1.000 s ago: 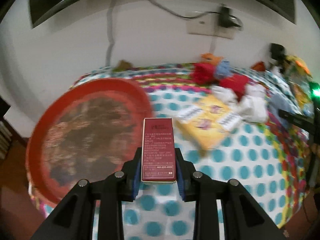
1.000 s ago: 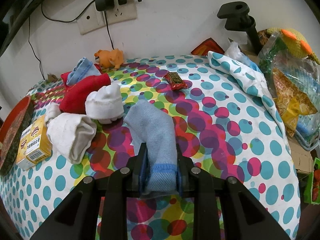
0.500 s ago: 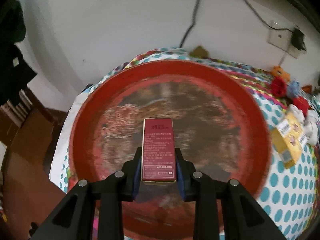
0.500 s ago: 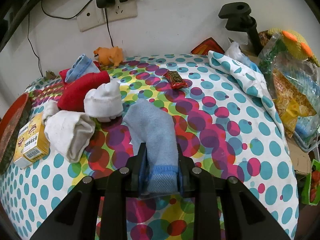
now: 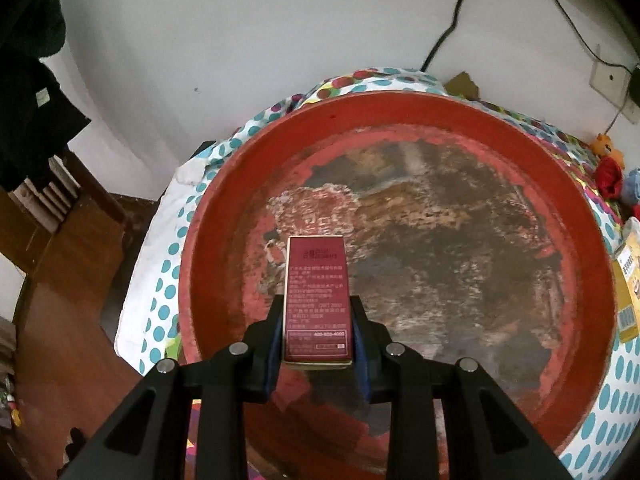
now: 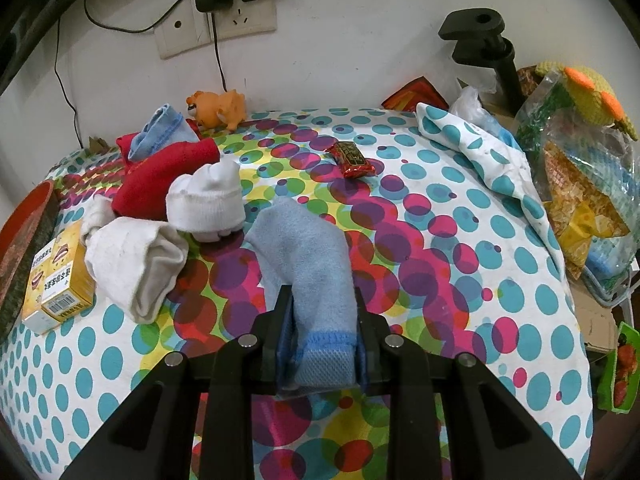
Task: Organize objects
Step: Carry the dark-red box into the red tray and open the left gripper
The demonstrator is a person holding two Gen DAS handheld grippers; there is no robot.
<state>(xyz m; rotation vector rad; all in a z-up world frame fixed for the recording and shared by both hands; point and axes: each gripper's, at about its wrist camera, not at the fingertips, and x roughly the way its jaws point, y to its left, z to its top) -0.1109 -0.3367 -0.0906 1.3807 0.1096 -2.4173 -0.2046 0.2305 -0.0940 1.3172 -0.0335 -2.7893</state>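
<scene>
Your left gripper (image 5: 318,336) has its jaws clenched on a flat maroon cardboard box (image 5: 316,296), held over a round red tray (image 5: 580,208) with worn, flaking paint. Your right gripper (image 6: 322,340) grips a soft blue sock (image 6: 308,264) lying on the polka-dot desk (image 6: 460,264).

I am in a lived-in room of a home, at a table under a polka-dot cloth (image 6: 460,240) pushed against a white wall with a socket plate (image 6: 224,20) and a plugged-in charger. Loose socks (image 6: 132,256) and a small toy animal (image 6: 218,108) lie on it, far left; dark clothing (image 5: 28,92) hangs over a wooden floor (image 5: 68,320).
</scene>
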